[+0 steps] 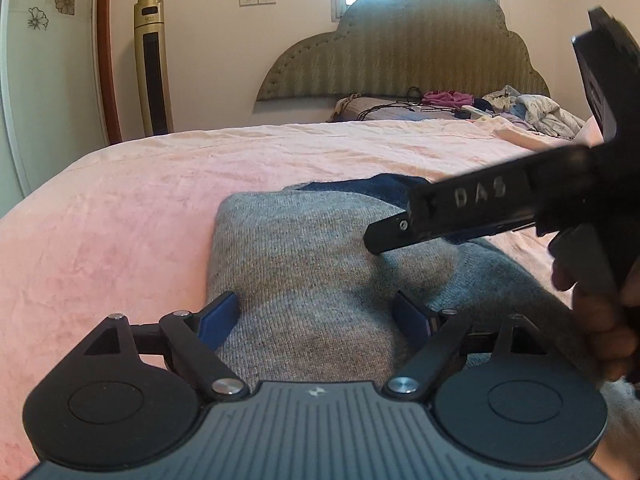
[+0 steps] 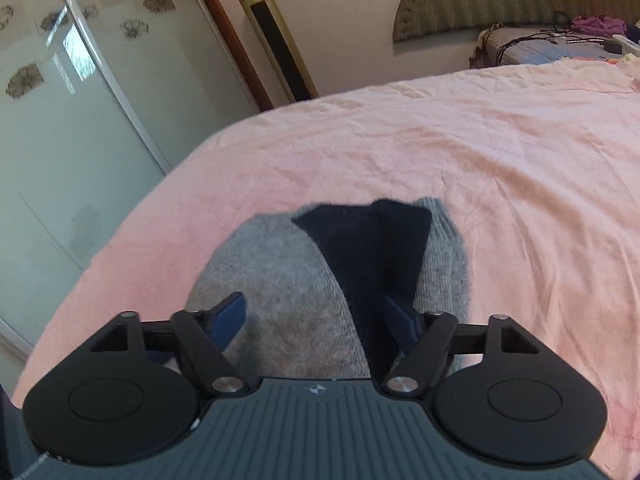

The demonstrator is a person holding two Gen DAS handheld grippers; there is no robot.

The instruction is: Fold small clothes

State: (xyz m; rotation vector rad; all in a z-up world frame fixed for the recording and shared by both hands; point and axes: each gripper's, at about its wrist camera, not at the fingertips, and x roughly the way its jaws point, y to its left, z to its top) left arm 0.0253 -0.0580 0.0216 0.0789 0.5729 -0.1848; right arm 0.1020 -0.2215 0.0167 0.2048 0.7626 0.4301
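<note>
A grey knitted garment (image 1: 304,248) lies folded on the pink bed sheet (image 1: 140,208), with a dark navy part (image 1: 360,188) at its far end. My left gripper (image 1: 314,304) hovers over the near end of the grey knit, open, its blue pads apart from the cloth. From the right, one black finger (image 1: 460,208) of the other gripper reaches in above the garment. In the right wrist view, my right gripper (image 2: 313,304) is open over the grey knit (image 2: 280,280) and its navy part (image 2: 372,248), gripping nothing.
A hand (image 1: 608,320) holds the right gripper's handle at the right edge. Loose clothes (image 1: 540,112) and cables lie by the green headboard (image 1: 400,48). A gold tower fan (image 1: 154,68) and a glass sliding door (image 2: 80,100) stand beyond the bed's left edge.
</note>
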